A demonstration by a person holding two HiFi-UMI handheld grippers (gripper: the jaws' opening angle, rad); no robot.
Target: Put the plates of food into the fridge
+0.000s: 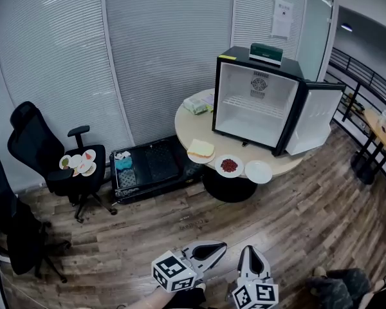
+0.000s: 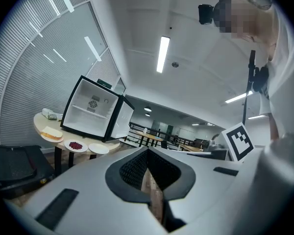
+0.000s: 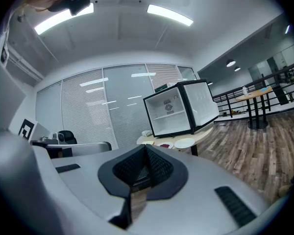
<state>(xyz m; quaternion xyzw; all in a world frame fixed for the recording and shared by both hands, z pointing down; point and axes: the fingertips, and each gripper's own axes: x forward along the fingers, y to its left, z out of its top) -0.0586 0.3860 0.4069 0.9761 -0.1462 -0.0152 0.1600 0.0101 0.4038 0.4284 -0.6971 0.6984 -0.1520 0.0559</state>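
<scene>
A small black fridge (image 1: pixel 257 102) stands on a round table (image 1: pixel 286 163) with its door swung open to the right and its white inside empty. In front of it lie a plate with a sandwich (image 1: pixel 201 150), a plate of red food (image 1: pixel 229 166) and a bare white plate (image 1: pixel 258 172). My left gripper (image 1: pixel 222 244) and right gripper (image 1: pixel 251 250) are at the bottom of the head view, well short of the table, both shut and holding nothing. In the left gripper view the fridge (image 2: pixel 90 112) is far off beyond the left gripper (image 2: pixel 147 153). In the right gripper view the fridge (image 3: pixel 174 112) is far off beyond the right gripper (image 3: pixel 146 148).
An open black case (image 1: pixel 148 166) lies on the wood floor left of the table. A black office chair (image 1: pixel 48 153) carries small plates (image 1: pixel 78 162) on its seat; another chair (image 1: pixel 13 230) is at the far left. A green box (image 1: pixel 266 53) tops the fridge. A railing (image 1: pixel 367 76) runs at the right.
</scene>
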